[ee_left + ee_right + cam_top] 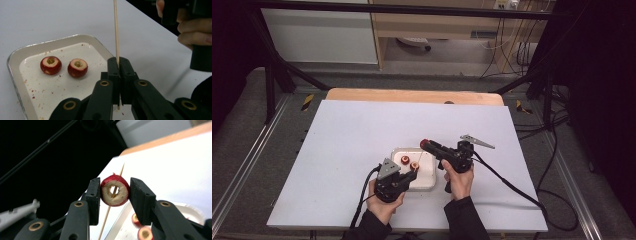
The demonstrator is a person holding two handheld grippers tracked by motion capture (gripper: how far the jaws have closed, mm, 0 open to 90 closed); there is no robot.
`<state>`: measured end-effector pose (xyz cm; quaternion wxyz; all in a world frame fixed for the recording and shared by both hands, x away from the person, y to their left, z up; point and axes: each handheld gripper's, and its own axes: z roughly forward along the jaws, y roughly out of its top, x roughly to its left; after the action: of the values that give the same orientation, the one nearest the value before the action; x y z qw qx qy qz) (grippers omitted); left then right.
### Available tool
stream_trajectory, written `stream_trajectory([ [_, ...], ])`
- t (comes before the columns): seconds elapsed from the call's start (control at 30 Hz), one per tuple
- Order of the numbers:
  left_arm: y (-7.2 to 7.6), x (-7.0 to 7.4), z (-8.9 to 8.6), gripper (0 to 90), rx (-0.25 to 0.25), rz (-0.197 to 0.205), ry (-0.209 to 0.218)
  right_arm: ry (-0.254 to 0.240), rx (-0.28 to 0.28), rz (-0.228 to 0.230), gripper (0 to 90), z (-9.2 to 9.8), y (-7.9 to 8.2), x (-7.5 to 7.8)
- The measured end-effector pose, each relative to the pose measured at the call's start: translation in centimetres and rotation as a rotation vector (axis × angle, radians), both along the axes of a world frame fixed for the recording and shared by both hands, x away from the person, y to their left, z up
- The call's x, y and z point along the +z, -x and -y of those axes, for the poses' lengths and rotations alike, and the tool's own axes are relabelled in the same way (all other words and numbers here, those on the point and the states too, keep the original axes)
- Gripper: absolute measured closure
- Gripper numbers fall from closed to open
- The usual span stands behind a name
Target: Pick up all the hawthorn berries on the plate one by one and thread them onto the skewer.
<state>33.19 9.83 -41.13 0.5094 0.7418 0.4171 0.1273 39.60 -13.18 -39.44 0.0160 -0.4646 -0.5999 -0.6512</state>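
Tabletop [362,150]: white tray [15,57] near my edge, two cored red fruits [50,65] [77,67] lying in it. My right claw [115,191] is just beyond the tray, clamped on a third cored fruit [115,190] by its skin sides, hole facing the stick. Soft and light, I reckon; squeeze gently or it splits. My left claw [119,62], at the tray's near corner, is closed on the skewer [115,27], low down. Thin, whippy, snaps easily; grip near the base is right.
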Motion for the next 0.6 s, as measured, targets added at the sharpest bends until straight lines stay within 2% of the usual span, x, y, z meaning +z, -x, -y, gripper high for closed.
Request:
stream_trajectory([
  [0.07, -0.2, 0.2, 0.1, 88.1, 0.002, -0.005, 0.002, 0.001, 0.032, -0.02, 62.4, -0.4, 0.2, -0.5],
  [0.1, -0.4, 0.3, 0.1, 88.1, 0.004, -0.014, -0.001, 0.001, 0.032, -0.02, 62.4, -0.4, 0.2, -0.5],
  [0.2, -0.7, 0.3, 0.3, 88.2, 0.005, 0.0, -0.02, 0.012, 0.037, -0.017, 62.3, -0.7, 0.5, -0.7],
  [0.4, -1.3, 0.2, 0.5, 88.2, 0.002, -0.004, -0.042, 0.062, 0.066, -0.022, 62.3, -1.2, 1.2, -1.6],
  [0.6, -1.6, 0.0, 0.4, 88.2, -0.001, -0.004, -0.047, 0.079, 0.093, -0.043, 62.1, -1.6, 1.5, -2.2],
])
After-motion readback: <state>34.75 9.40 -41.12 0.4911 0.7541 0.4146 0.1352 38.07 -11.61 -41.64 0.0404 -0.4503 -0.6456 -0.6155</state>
